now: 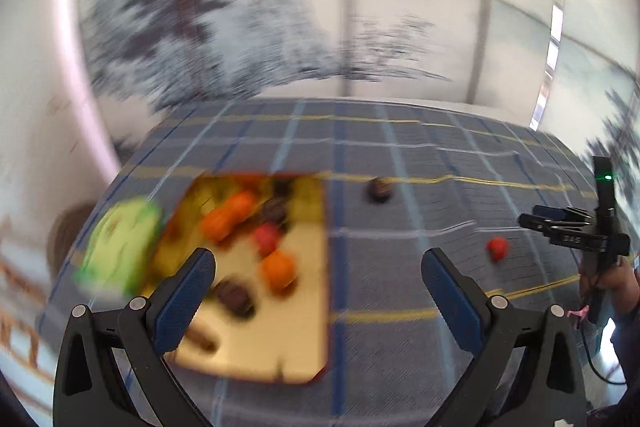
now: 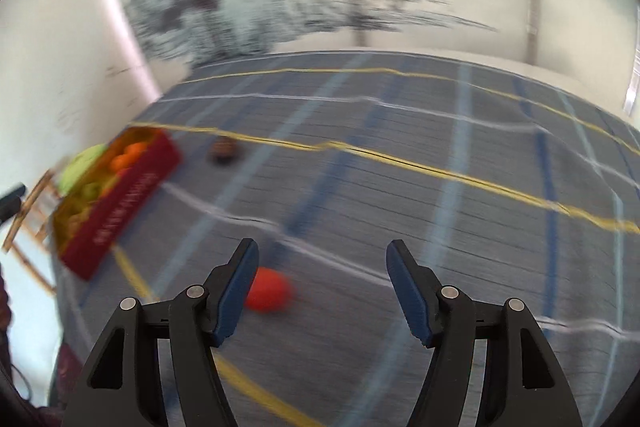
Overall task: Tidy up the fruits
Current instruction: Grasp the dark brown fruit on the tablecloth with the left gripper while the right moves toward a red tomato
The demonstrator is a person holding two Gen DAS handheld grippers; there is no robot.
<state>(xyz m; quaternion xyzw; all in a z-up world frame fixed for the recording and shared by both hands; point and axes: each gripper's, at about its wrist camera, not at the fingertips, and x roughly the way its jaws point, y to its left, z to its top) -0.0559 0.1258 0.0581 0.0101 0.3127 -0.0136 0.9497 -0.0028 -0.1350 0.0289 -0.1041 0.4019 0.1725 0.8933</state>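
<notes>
Here the left gripper (image 1: pixel 318 277) hangs wide open over the red box (image 1: pixel 256 267) of oranges and dark fruit, while the right gripper (image 2: pixel 322 285), jaws parted and empty, has a loose red fruit (image 2: pixel 269 289) at its nine o'clock on the plaid cloth (image 2: pixel 400 167).

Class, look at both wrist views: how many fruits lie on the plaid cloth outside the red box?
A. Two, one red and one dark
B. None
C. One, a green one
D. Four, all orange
A: a small round red fruit and a dark round fruit sit on the blue-grey plaid cloth, apart from the red-walled fruit box.
</notes>
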